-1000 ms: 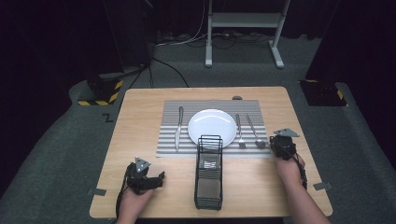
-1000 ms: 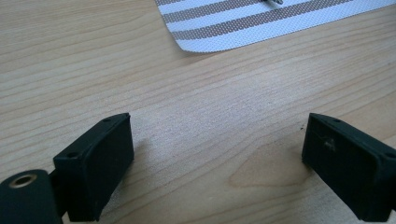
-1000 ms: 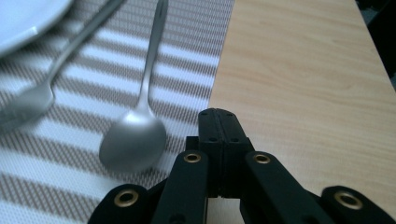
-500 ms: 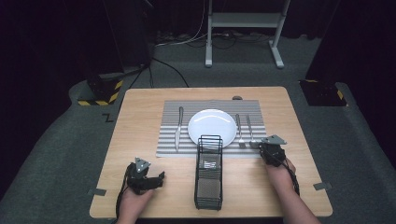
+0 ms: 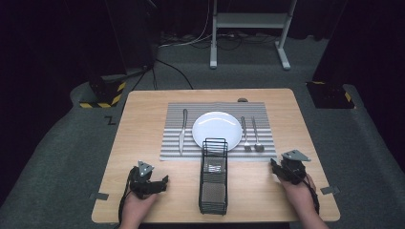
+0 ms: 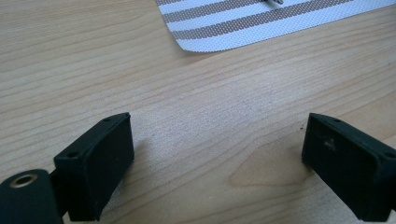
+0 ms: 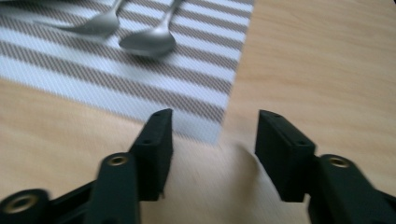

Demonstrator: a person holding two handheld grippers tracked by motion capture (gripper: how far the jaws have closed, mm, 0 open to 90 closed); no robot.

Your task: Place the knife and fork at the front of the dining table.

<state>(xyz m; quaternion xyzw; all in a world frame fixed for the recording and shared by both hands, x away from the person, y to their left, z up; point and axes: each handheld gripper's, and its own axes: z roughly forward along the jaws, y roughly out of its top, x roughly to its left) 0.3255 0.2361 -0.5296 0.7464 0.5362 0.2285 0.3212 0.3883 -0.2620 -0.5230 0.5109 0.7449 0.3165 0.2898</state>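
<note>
A striped placemat (image 5: 172, 149) lies mid-table with a white plate (image 5: 216, 130) on it, a knife (image 5: 182, 131) to the plate's left, and a fork (image 5: 245, 136) and spoon (image 5: 258, 139) to its right. My right gripper (image 5: 276, 165) hovers low over bare wood just off the mat's near right corner. Its jaws (image 7: 212, 149) have just been opening and nothing is between them; the spoon (image 7: 147, 42) and fork (image 7: 93, 25) lie ahead on the mat. My left gripper (image 5: 160, 182) rests near the front left, open wide (image 6: 215, 154) over bare wood, holding nothing.
A black wire rack (image 5: 213, 176) stands between the two grippers, reaching from the plate's near rim to the table's front edge. A small dark object (image 5: 242, 100) sits just beyond the mat. Tape tabs mark the front corners of the table (image 5: 138, 109).
My right gripper has drawn back from beside the spoon toward the table's near edge. The left gripper has stayed put.
</note>
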